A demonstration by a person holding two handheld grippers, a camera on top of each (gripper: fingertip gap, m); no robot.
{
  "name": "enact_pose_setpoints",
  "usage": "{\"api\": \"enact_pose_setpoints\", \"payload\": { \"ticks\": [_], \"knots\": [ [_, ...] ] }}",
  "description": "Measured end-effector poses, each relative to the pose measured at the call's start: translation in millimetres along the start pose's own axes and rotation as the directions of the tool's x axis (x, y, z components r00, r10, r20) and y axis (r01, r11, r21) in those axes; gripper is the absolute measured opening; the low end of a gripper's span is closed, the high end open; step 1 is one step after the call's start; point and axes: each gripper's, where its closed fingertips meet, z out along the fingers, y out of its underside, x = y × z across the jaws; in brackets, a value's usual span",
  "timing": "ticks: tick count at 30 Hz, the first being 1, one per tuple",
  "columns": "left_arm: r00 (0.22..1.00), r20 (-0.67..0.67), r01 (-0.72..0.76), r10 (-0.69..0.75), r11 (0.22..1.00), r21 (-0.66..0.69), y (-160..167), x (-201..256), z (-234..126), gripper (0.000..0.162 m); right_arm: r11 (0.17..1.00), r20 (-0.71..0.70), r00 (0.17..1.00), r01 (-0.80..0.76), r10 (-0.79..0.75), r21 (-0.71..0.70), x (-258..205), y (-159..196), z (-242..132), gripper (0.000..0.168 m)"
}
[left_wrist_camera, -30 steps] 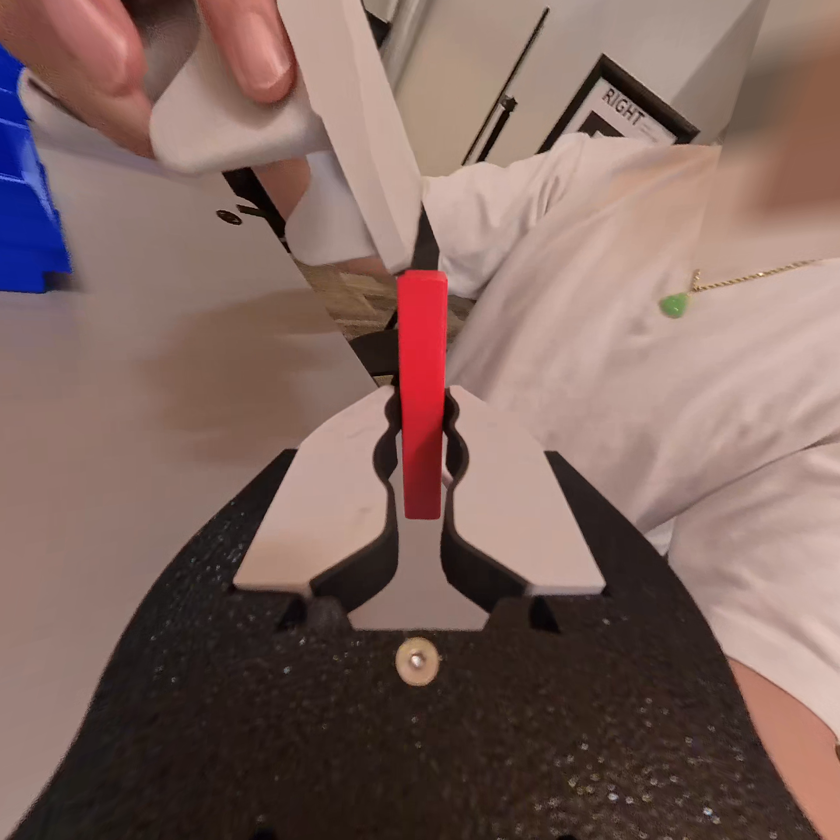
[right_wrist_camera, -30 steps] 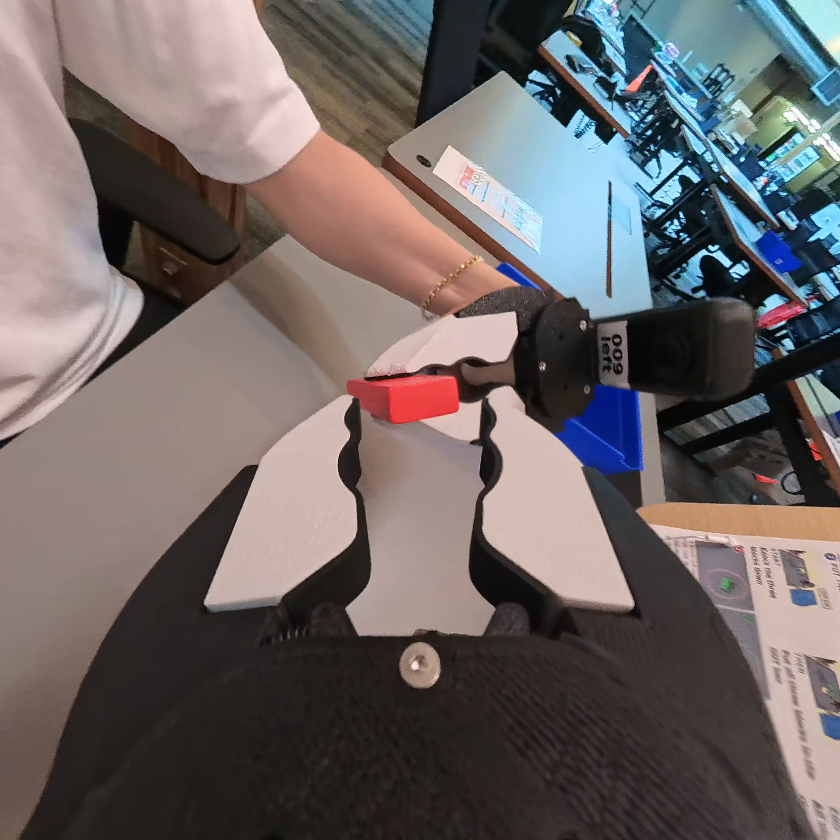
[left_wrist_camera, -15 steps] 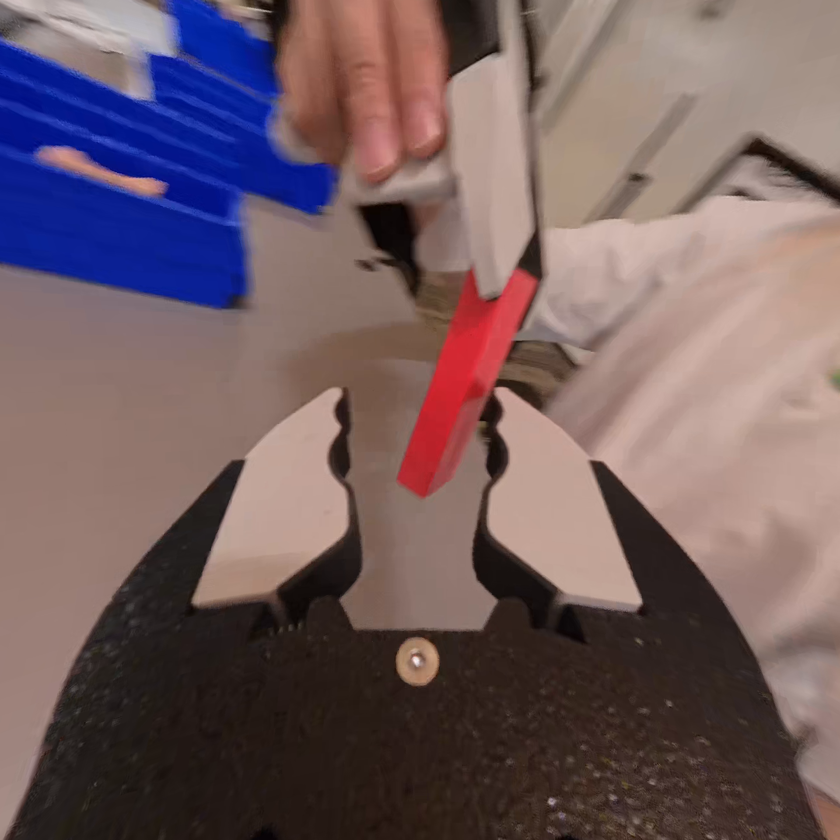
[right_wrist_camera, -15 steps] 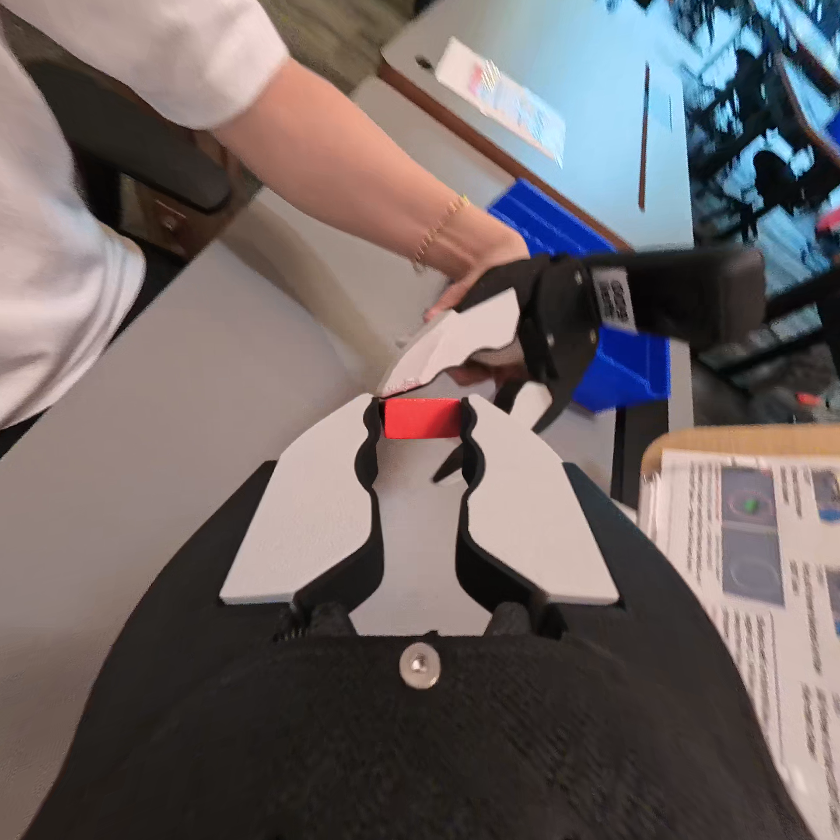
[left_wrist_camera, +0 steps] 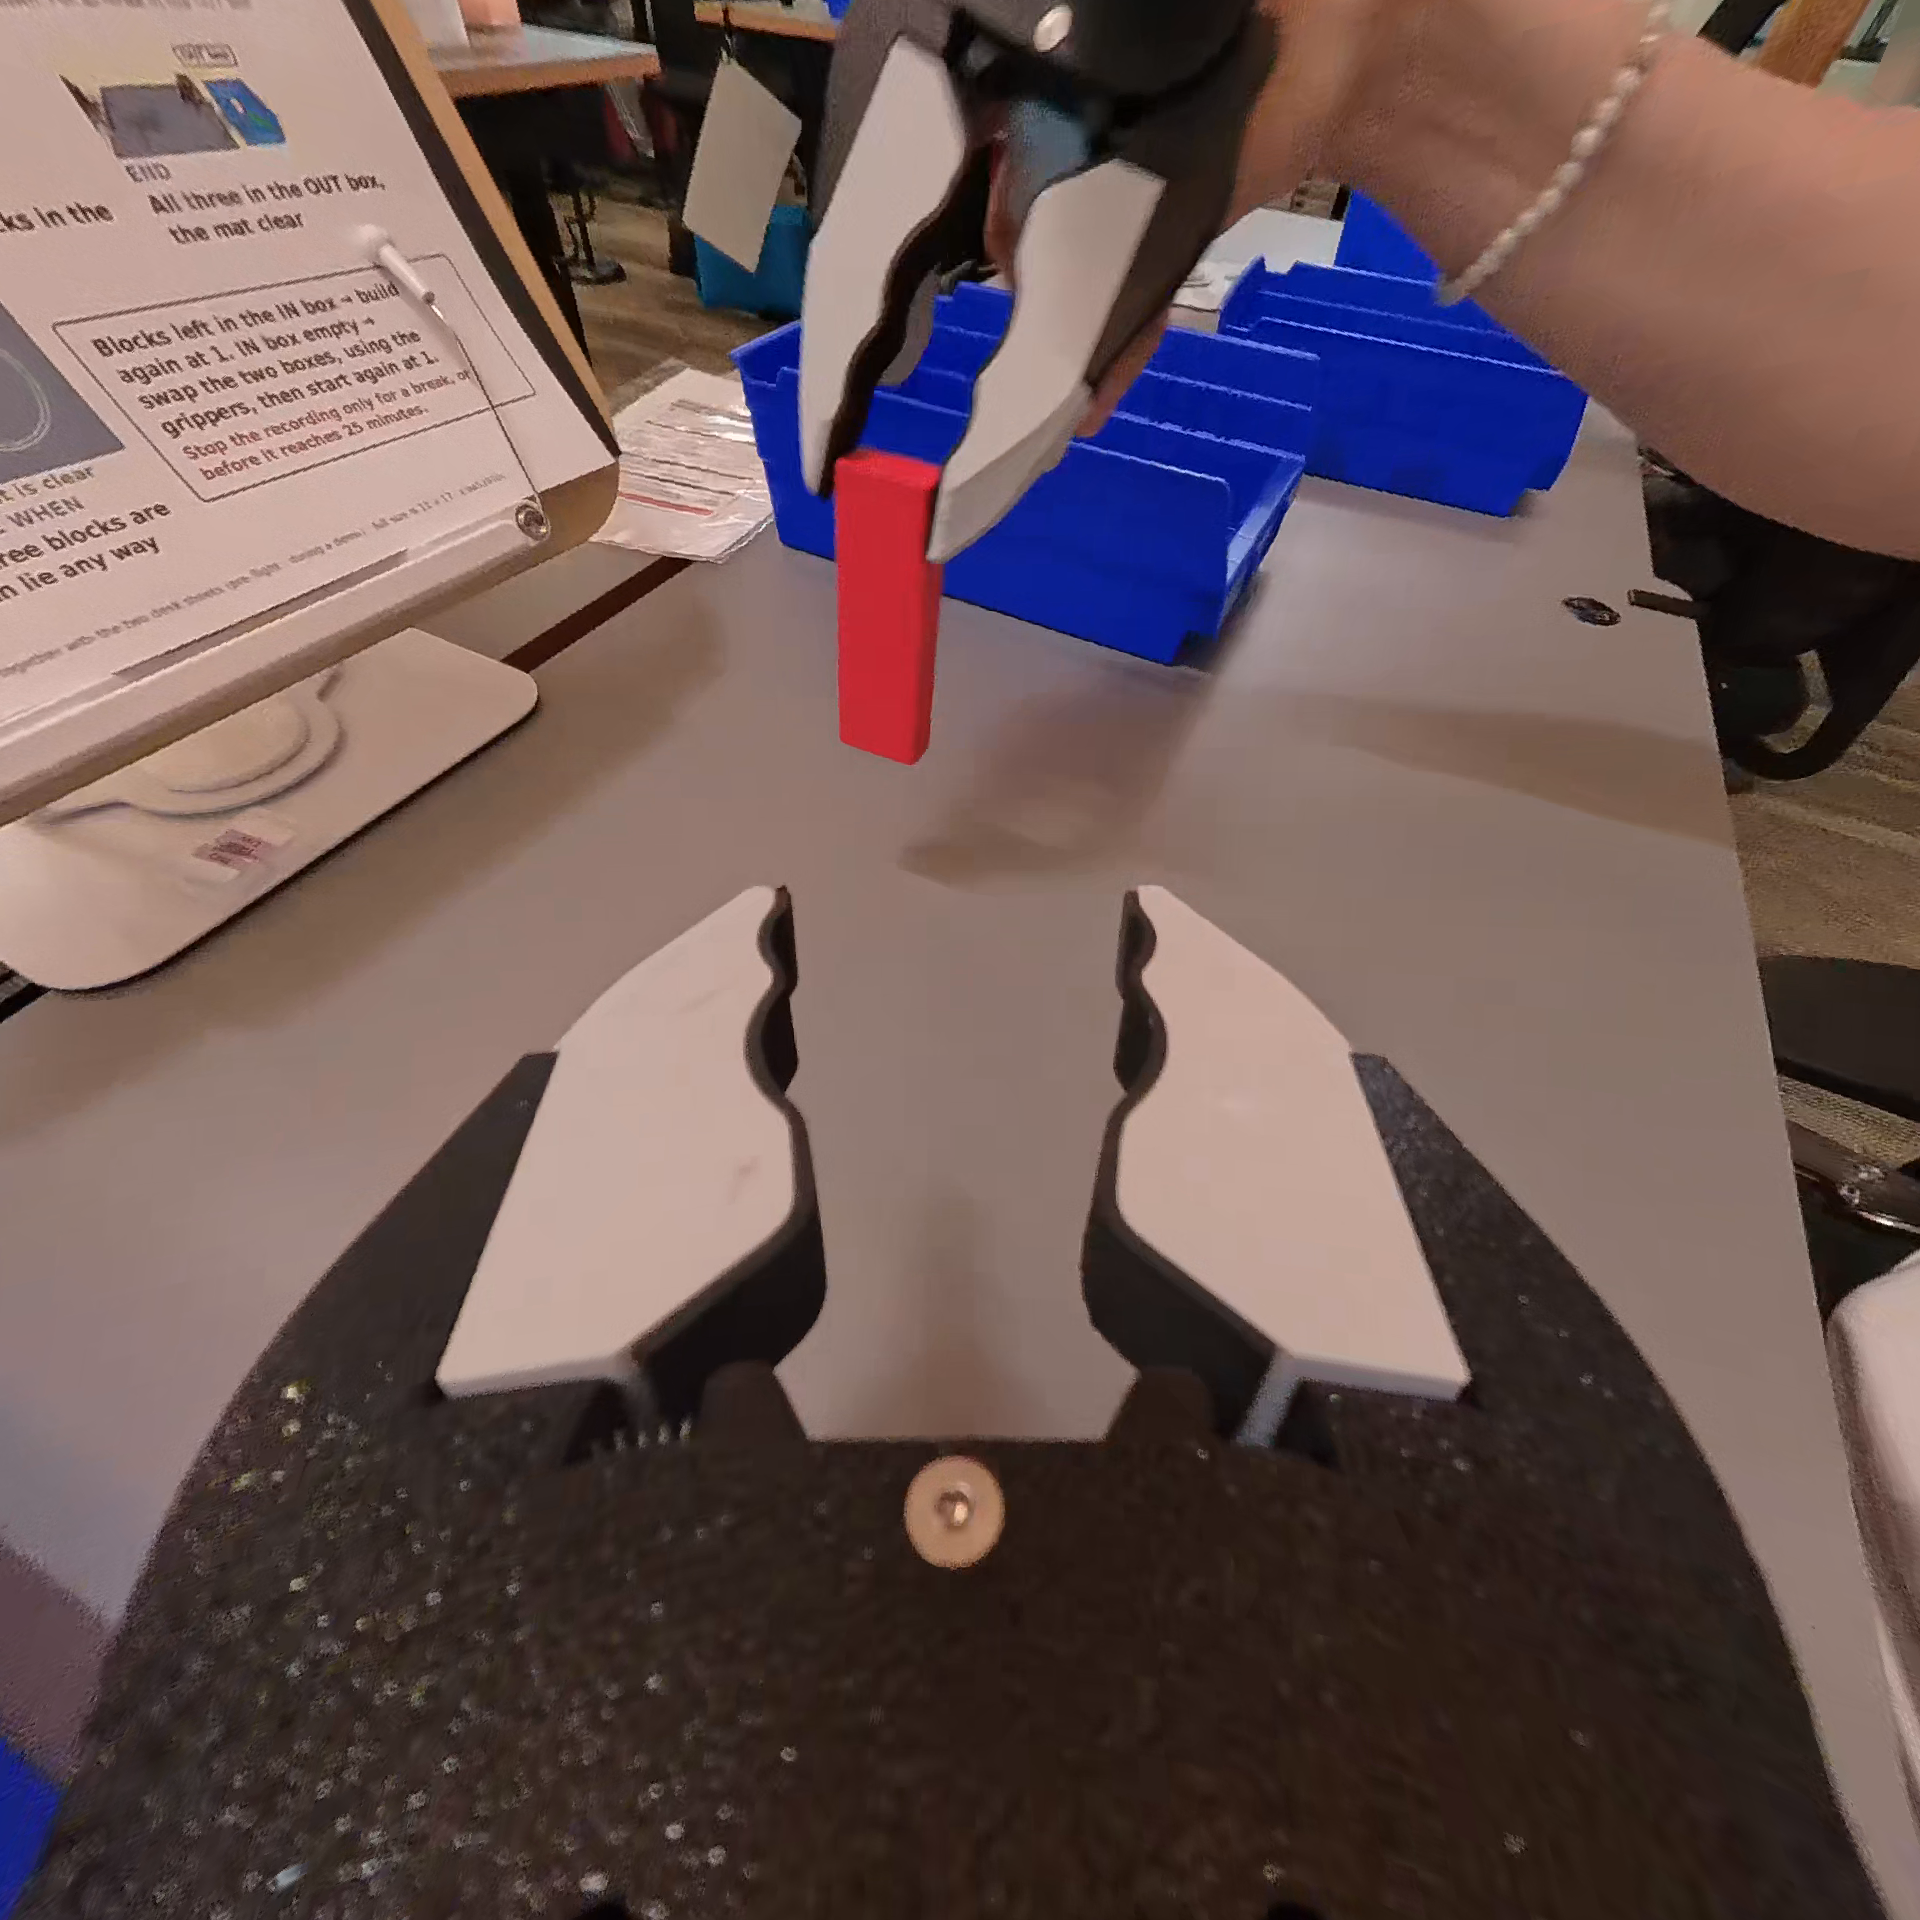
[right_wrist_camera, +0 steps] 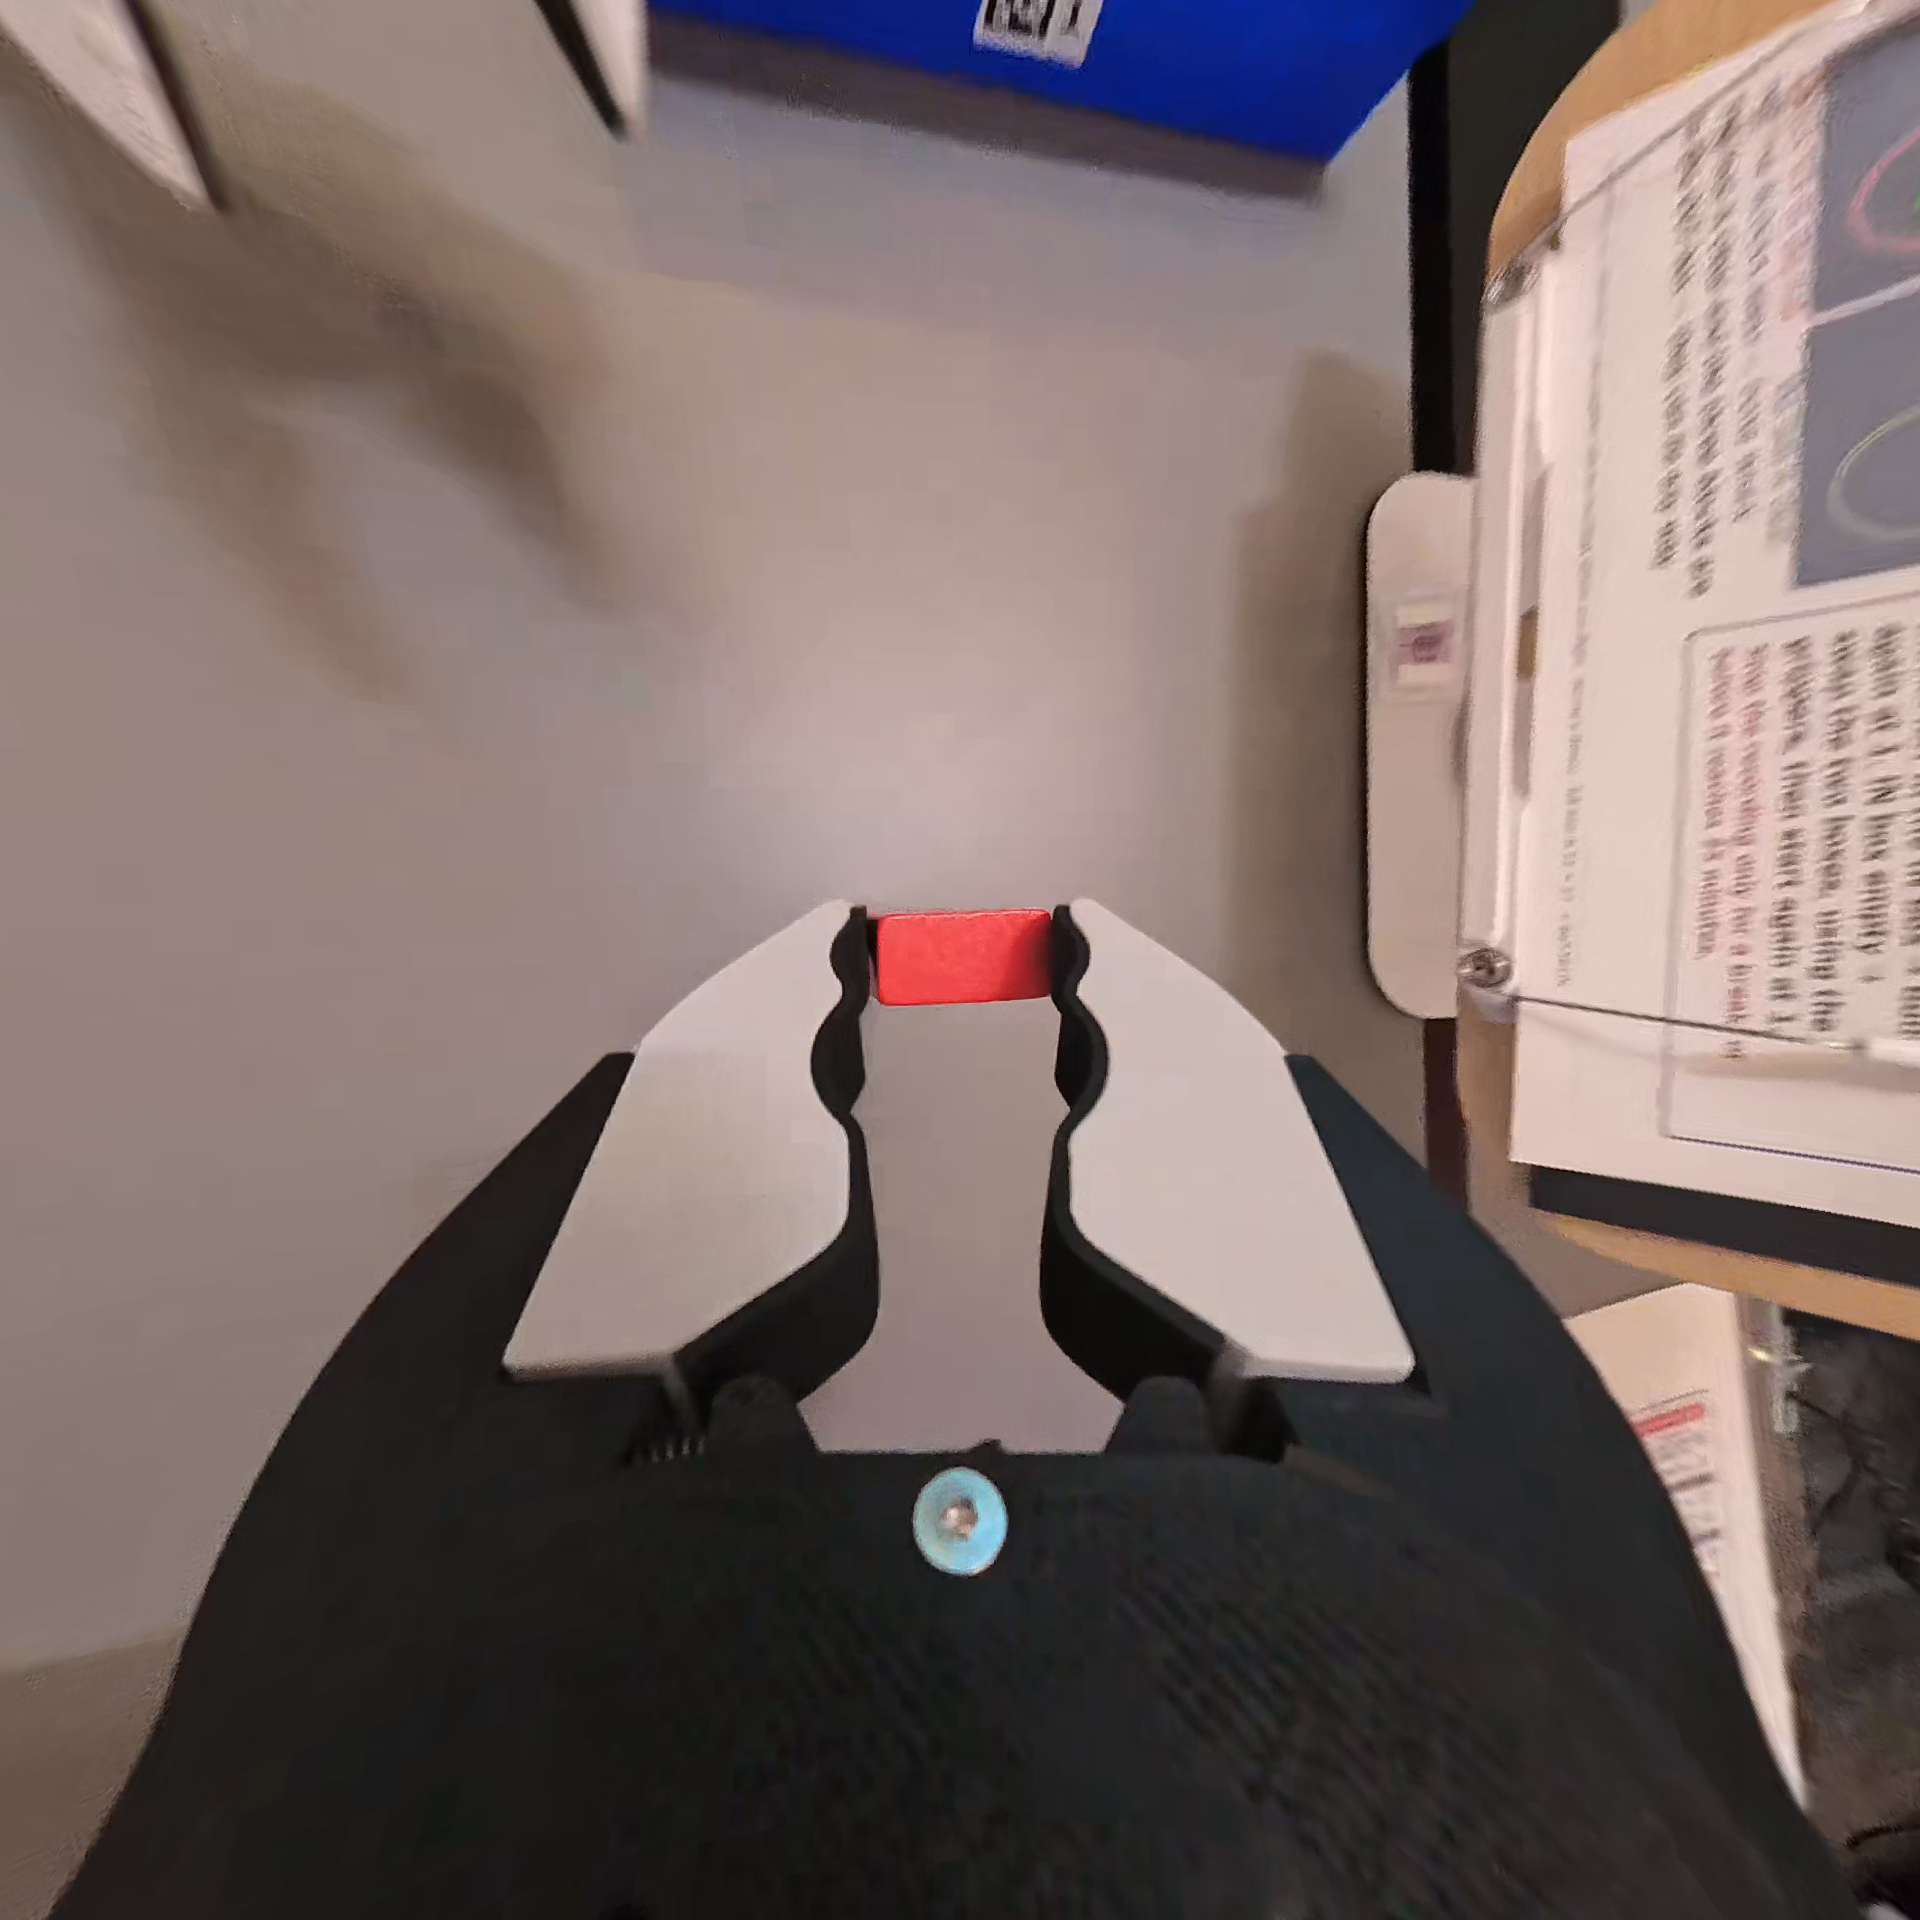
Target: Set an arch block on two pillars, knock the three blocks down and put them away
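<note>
A long red block [left_wrist_camera: 885,608] hangs upright above the grey table [left_wrist_camera: 1351,831]. My right gripper [left_wrist_camera: 883,499] comes down from above and is shut on its top end. In the right wrist view the block's end [right_wrist_camera: 962,957] sits clamped between the fingertips of my right gripper [right_wrist_camera: 962,920], which points down at the table [right_wrist_camera: 623,623]. My left gripper [left_wrist_camera: 956,904] is open and empty, low over the table, a little in front of and below the block.
Two blue bins [left_wrist_camera: 1091,488] stand on the table behind the block. A board with an instruction sheet [left_wrist_camera: 239,343] on a white stand [left_wrist_camera: 260,748] is at the left; it also shows at the right of the right wrist view [right_wrist_camera: 1714,727]. A person's forearm with a bracelet [left_wrist_camera: 1538,197] reaches in.
My left gripper let go of the red block, opened wide and drew back. My right gripper closed on the block's end, took it over and now holds it hanging over the table.
</note>
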Motion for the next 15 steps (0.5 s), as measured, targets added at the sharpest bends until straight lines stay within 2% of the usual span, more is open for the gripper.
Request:
{"api": "enact_pose_setpoints", "payload": {
  "ticks": [5, 15],
  "knots": [
    [1.0, -0.015, 0.002, -0.003, 1.0, -0.021, 20, 27, -8, 0.058, 0.998, 0.054, 0.999, -0.001, 0.004, -0.06, -3, 19, 26, 0.034],
    [0.998, -0.066, 0.019, -0.019, 1.0, 0.0, 32, 50, -16, 0.058, 0.995, 0.068, 0.997, -0.037, 0.043, -0.092, -7, 27, 51, 0.034]
  ]
}}
